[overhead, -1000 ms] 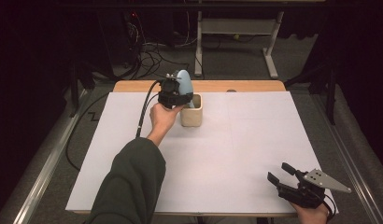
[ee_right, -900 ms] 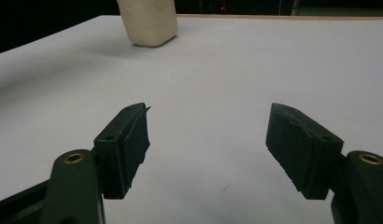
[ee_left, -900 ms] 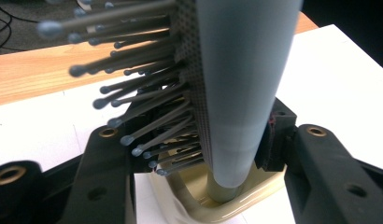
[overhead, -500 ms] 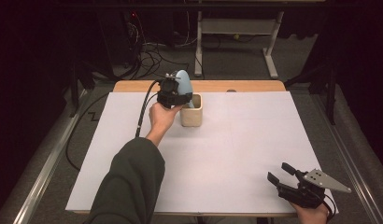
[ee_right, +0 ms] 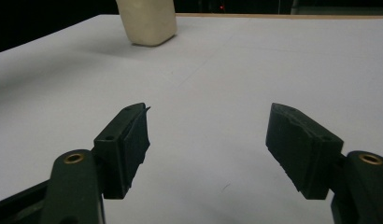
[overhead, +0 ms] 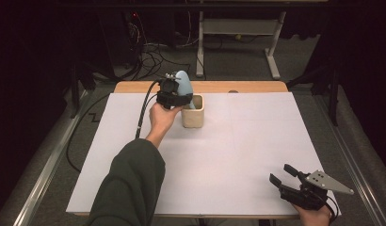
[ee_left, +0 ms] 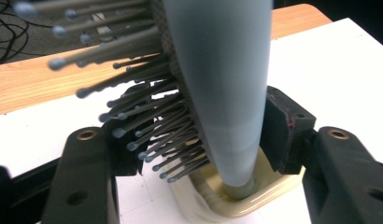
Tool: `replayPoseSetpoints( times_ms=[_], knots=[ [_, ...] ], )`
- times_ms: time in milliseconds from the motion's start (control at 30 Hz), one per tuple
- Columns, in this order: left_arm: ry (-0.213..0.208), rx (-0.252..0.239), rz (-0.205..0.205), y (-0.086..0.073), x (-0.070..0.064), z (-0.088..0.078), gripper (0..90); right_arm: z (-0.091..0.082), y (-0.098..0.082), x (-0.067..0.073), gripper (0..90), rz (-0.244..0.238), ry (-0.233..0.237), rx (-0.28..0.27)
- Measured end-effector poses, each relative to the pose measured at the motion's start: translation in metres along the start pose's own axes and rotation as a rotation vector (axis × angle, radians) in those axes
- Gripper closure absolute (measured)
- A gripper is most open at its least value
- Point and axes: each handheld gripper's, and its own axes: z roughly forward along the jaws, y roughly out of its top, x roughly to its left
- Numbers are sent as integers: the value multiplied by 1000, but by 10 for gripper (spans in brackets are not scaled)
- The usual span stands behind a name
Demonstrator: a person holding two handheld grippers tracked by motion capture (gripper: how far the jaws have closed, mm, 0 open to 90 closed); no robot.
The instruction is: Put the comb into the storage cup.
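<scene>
Near the far edge of the white-covered worktop [overhead: 219, 150], left of its middle, the left claw [overhead: 174, 96] hangs above a cream, square-mouthed ceramic holder [overhead: 193, 112]; between its jaws stands a pale blue plastic hairbrush [overhead: 183, 84] with grey ball-tipped bristles, handle end down inside the holder, head rising above the rim; the left gripper view shows the jaws having just been opening, the right-hand pad [ee_left: 280, 135] just beside the handle and the other pad among the bristles, so the brush stands between them without a firm pinch; the bristles crowd one side and stand between that pad and the brush body; a black cable [overhead: 143, 113] trails from the claw down past the person's green sleeve [overhead: 130, 188] towards the left edge; behind the holder runs a bare strip of pale wood along the far edge; at the near right corner the right claw [overhead: 285, 175] rests low over the sheet, spread wide with nothing between its jaws, a grey three-cornered plate [overhead: 330, 182] on top, well apart from the holder.
</scene>
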Motion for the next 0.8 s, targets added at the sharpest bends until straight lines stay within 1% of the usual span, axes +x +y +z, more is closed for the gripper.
replayPoseSetpoints(
  times_ms=[300, 600, 733, 800],
  knots=[
    [9, 6, 15, -1, 4, -3, 365, 0, 0, 0, 302, -1, -1, 1],
    [0, 11, 22, -1, 5, -5, 331, 0, 0, 0, 302, -3, -2, -1],
    [2, 13, 32, -1, 4, -8, 328, 0, 0, 0, 302, -3, -3, 2],
    [0, 9, 30, -1, 5, -10, 327, 0, 0, 0, 302, -4, -4, 1]
  ],
)
